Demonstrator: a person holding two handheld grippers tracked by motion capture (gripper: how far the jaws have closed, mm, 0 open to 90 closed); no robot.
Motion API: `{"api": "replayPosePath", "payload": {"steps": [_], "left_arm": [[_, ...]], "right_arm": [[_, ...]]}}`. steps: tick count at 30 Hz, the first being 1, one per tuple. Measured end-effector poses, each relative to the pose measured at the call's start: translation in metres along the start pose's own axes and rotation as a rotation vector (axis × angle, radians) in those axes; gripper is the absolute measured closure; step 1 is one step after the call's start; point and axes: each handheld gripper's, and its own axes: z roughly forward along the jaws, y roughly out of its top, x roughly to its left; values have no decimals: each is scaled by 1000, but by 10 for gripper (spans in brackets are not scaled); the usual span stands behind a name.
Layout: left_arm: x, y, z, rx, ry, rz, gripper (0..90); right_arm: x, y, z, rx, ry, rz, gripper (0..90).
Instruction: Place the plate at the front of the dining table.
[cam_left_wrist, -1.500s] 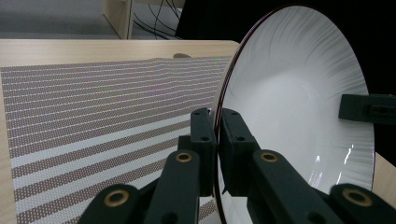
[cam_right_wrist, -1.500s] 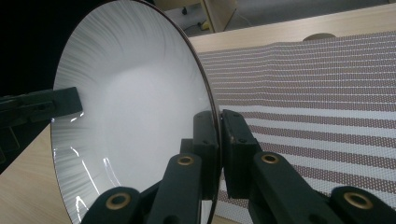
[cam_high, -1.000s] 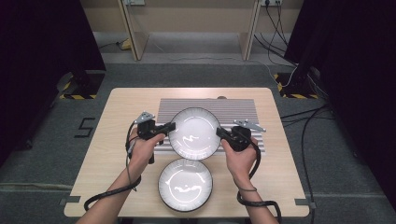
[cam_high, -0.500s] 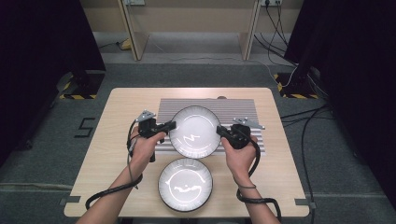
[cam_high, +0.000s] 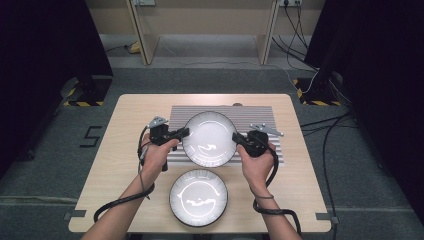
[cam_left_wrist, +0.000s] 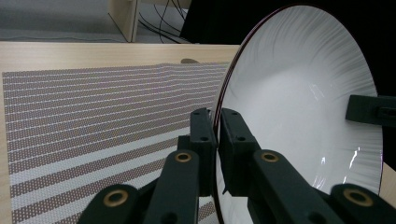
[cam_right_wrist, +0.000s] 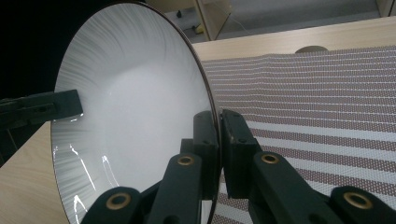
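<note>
Two grippers' fingers (cam_left_wrist: 208, 140) clamped on plate (cam_high: 209, 138), rim hidden between

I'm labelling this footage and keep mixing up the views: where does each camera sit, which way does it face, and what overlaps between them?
High view: fixed above the person's side, facing forward and down at the table; both forearms, the left gripper and right gripper enter from below.
Left gripper view: rides the left gripper, facing along its jaws, shut on the held plate, with the striped mat beyond.
Right gripper view: rides the right gripper, its jaws shut on the opposite rim.
Shared: both gripper views show the held plate, the mat, and the other gripper across it.
</note>
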Motion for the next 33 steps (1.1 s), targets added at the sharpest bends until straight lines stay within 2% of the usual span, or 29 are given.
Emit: {"api": "replayPosePath", "payload": {"steps": [33], "left_arm": [[10, 3, 18, 1, 15, -29, 840]], "right_arm": [[-7, 8, 17, 2, -28, 2, 851]]}}
